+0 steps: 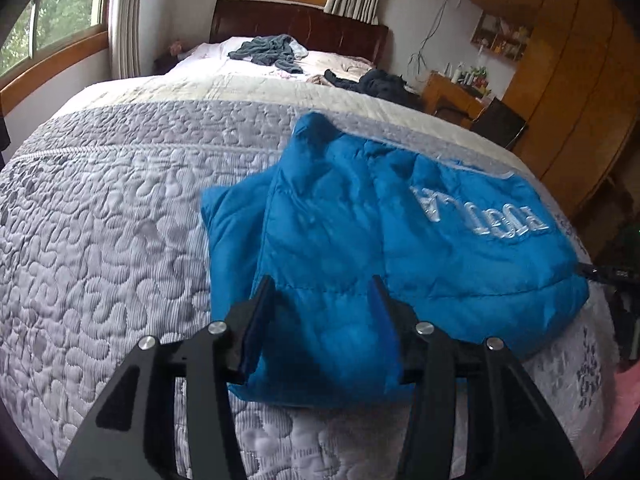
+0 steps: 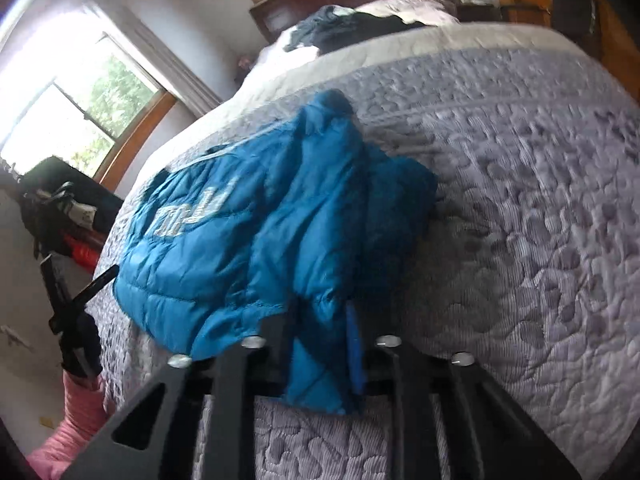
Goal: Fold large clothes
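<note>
Black-fingered, my left tongs (image 1: 322, 312) stand partly open with the near edge of the puffy blue quilted jacket (image 1: 384, 232) bulging up between the fingers; whether they actually pinch the cloth I cannot tell. My right tongs (image 2: 316, 328) have their fingers drawn closer together, and a narrow fold of the same jacket's (image 2: 248, 232) hem hangs pinched between them, down toward the camera. That jacket lies in a rumpled, partly folded heap on the near end of the bed, on a grey quilted bedspread with a pebble pattern (image 1: 112, 216), white embroidered lettering (image 1: 480, 214) on its right half in the left wrist view. Far up the bed, near the dark wooden headboard (image 1: 300, 26), lie a grey crumpled garment (image 1: 268, 54) and, to its right, a dark one (image 1: 376, 82)
</note>
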Available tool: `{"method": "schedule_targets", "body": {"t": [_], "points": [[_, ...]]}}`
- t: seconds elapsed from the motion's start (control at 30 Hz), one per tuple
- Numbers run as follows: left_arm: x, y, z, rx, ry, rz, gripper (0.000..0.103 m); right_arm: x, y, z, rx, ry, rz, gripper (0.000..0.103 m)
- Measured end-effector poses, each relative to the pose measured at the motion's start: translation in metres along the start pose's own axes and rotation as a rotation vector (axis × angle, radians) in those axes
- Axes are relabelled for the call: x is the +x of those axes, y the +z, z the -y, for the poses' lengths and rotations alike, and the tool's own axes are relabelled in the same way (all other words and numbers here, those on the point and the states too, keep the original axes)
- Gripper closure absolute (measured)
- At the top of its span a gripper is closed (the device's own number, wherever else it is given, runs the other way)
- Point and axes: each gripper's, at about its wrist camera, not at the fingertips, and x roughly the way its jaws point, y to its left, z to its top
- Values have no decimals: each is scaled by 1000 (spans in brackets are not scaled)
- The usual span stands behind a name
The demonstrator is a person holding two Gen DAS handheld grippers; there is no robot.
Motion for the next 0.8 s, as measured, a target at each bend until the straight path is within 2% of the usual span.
{"method": "schedule_targets", "body": {"t": [0.1,0.27,0.4,0.5,0.57,0.6,0.63,0.7,0.8], "points": [[2,0,-1,12,18,-2,56,-4,-5,-2,-4,-27,-13,91],[11,-4,-5,9,16,-11,55,13,-20,10,27,-60,-76,91],[15,-5,-6,15,30,-8,55,17,-21,12,33,-59,-77,91],[13,-5,-12,-18,24,-15,55,14,-20,9,18,-69,-72,89],[4,-4,-19,-56,7,-19,56,7,-19,8,25,-62,-53,83],[-3,-3,-24,-73,-5,-12,54,4,-19,8,27,-56,-45,74],[-9,-3,-27,-81,-6,-2,53,-2,-19,9,30,-41,-31,60],[-19,1,-38,-93,-6,15,39,-11,-18,13,42,-20,-2,45],[-18,4,-55,-127,-30,-10,33,-19,-14,21,70,23,28,31]]}}
